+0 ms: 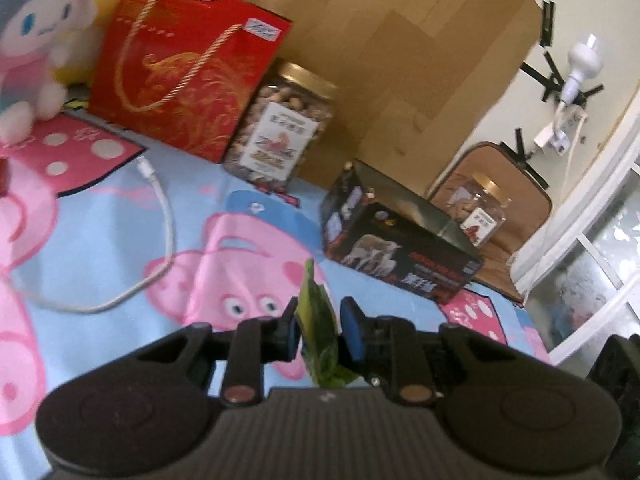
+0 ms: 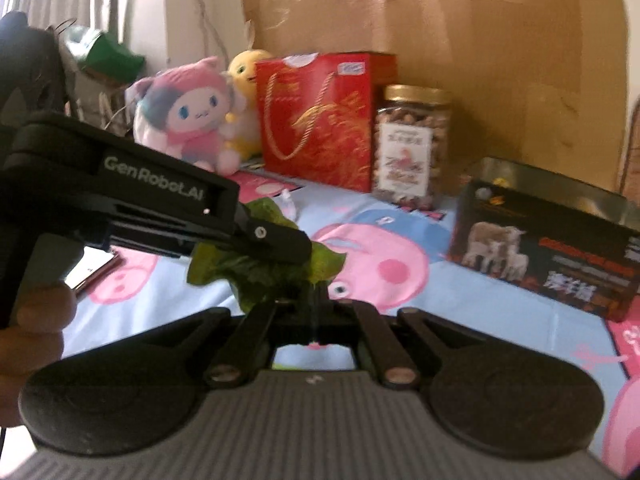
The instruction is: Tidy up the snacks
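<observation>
A green snack packet [image 1: 320, 332] hangs edge-on between the blue pads of my left gripper [image 1: 320, 326], held above the cartoon-print sheet [image 1: 120, 216]. In the right wrist view the same packet [image 2: 224, 260] is crumpled under the left gripper's black fingers [image 2: 276, 242], and my right gripper [image 2: 310, 300] is shut on its lower right corner. Behind stand a red gift bag [image 1: 180, 64], a gold-lidded nut jar [image 1: 280, 128] and a black box with sheep printed on it [image 1: 400, 248]. These also show in the right wrist view: bag [image 2: 320, 120], jar [image 2: 412, 144], box [image 2: 548, 244].
A pink plush toy [image 1: 32, 40] and a yellow one [image 2: 244, 96] sit left of the bag. A white cable [image 1: 160, 200] lies on the sheet. A second jar [image 1: 482, 212] sits on a brown case [image 1: 520, 200]. A brown cardboard wall [image 1: 400, 40] backs the snacks. A window [image 1: 600, 260] is at the right.
</observation>
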A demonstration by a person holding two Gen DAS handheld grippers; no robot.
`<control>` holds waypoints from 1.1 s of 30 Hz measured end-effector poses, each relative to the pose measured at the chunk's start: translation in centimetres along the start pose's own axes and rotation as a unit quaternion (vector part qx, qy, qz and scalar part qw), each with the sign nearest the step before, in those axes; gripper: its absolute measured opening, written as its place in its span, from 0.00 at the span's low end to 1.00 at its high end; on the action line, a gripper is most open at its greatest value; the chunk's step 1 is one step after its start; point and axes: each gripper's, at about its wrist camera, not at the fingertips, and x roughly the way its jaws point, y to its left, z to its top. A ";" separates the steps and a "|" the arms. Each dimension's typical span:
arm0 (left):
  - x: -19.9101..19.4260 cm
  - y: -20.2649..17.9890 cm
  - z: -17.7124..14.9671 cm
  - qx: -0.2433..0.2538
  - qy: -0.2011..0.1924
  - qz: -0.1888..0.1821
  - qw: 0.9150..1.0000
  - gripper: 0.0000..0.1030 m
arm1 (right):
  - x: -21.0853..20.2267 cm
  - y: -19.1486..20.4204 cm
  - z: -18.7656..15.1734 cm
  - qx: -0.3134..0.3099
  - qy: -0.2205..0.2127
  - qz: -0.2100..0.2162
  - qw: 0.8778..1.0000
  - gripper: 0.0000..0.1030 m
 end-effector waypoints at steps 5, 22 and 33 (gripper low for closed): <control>1.8 -3.0 2.2 0.034 -0.002 -0.025 0.999 0.20 | -1.2 -2.3 0.8 0.015 -0.038 -0.034 0.999 0.03; 17.9 -13.3 9.1 0.166 -0.009 0.041 0.985 0.31 | -1.4 -17.1 3.3 0.076 -0.093 -0.211 0.970 0.12; 13.4 -11.6 7.6 0.154 -0.010 0.027 0.988 0.37 | -3.8 -15.0 1.5 0.113 -0.096 -0.162 0.976 0.12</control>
